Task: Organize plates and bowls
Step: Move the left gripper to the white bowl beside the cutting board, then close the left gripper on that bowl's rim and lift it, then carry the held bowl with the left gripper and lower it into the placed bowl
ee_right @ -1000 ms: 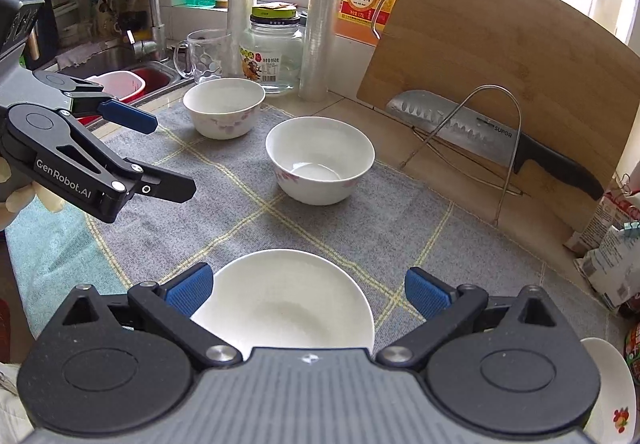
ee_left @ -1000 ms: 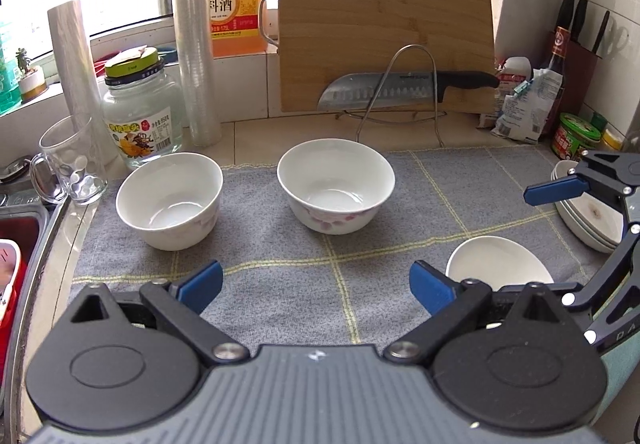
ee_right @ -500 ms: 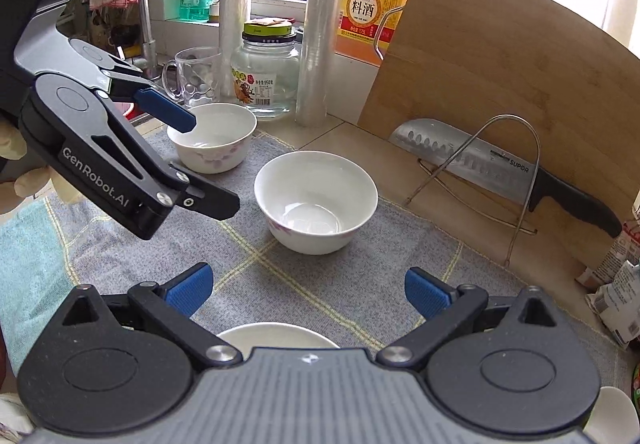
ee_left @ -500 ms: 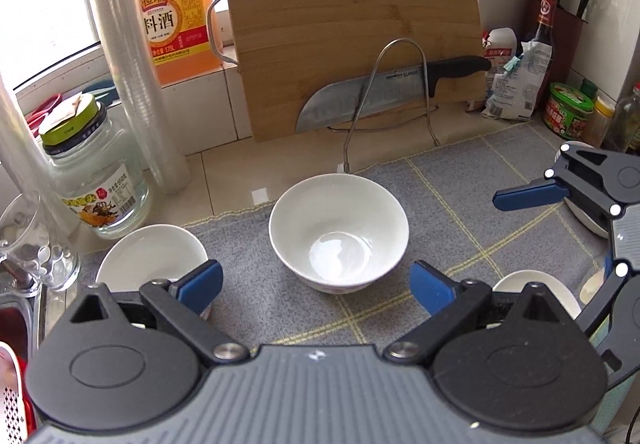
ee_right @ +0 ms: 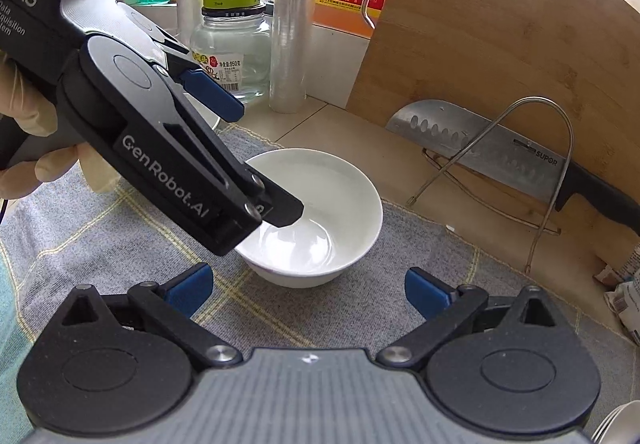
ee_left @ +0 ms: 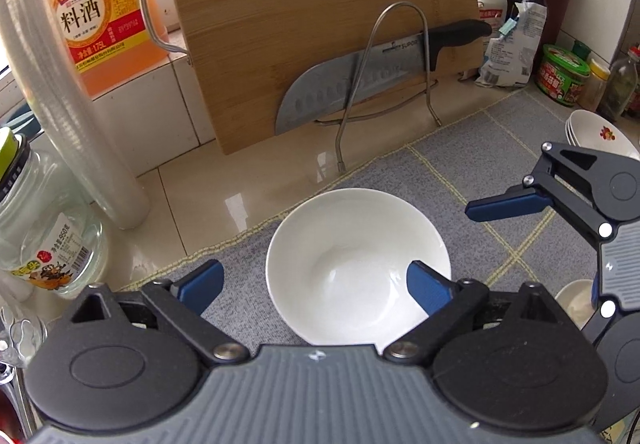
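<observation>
A white bowl [ee_left: 356, 264] sits on the grey mat [ee_left: 472, 163]. My left gripper [ee_left: 316, 286] is open right over it; its right fingertip hangs inside the rim and its left fingertip is outside the left wall. In the right wrist view the same bowl [ee_right: 336, 219] lies ahead, with the left gripper [ee_right: 260, 159] reaching in from the left. My right gripper [ee_right: 308, 290] is open and empty, just short of the bowl. A stack of white plates [ee_left: 596, 131] stands at the far right, and another white bowl [ee_left: 574, 302] peeks out at lower right.
A bamboo cutting board [ee_left: 320, 23] leans on the wall behind a wire rack [ee_left: 400, 55] holding a cleaver [ee_left: 360, 79]. A glass jar [ee_left: 44, 228], rolls of film [ee_left: 68, 83] and an orange bottle [ee_left: 100, 3] stand at left. Condiment jars [ee_left: 564, 75] stand at back right.
My left gripper has moved forward and down over the middle bowl, which now sits between its fingers. My right gripper has moved closer to the same bowl. Both stay open.
</observation>
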Available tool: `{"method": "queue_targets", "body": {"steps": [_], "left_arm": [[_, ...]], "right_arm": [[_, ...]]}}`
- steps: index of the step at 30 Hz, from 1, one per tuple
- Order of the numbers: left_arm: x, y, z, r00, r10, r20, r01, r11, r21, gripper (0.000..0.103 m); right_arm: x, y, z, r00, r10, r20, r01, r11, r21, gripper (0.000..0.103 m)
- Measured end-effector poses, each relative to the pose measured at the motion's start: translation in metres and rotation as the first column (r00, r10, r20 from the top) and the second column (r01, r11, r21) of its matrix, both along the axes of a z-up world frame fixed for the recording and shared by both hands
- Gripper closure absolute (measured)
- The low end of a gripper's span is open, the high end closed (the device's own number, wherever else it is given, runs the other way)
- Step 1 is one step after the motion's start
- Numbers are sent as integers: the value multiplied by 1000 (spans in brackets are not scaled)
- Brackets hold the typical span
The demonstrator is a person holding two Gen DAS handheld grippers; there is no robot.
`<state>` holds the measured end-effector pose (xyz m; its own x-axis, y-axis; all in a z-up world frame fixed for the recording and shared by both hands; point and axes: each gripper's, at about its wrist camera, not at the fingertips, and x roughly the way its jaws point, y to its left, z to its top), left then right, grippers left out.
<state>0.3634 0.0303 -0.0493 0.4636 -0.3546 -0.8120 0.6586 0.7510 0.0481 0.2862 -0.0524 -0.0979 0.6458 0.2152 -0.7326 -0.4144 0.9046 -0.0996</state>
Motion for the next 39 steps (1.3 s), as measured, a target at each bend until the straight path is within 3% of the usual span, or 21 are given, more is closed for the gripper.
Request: {"method": "queue_targets", "body": {"steps": [9, 17, 20, 23, 39], "left_arm": [[16, -2, -9, 997, -58, -50, 57, 998, -20, 14], [28, -3, -14, 993, -74, -93, 73, 997, -17, 29], [32, -2, -15, 992, -67, -106, 65, 998, -17, 31], [33, -2, -15, 991, -69, -111, 67, 998, -21, 35], [33, -4, -15, 988, -84, -131, 81, 996, -28, 41]], "right_arm": [[14, 8, -9, 999, 36, -24, -36, 999, -11, 0], [21, 7, -10, 998, 51, -30, -51, 999, 3, 2], [23, 7, -11, 998, 52, -35, -52, 999, -1, 11], [24, 6, -10, 998, 51, -37, -51, 999, 3, 14], [26, 6, -9, 998, 43, -39, -43, 999, 3, 17]]}}
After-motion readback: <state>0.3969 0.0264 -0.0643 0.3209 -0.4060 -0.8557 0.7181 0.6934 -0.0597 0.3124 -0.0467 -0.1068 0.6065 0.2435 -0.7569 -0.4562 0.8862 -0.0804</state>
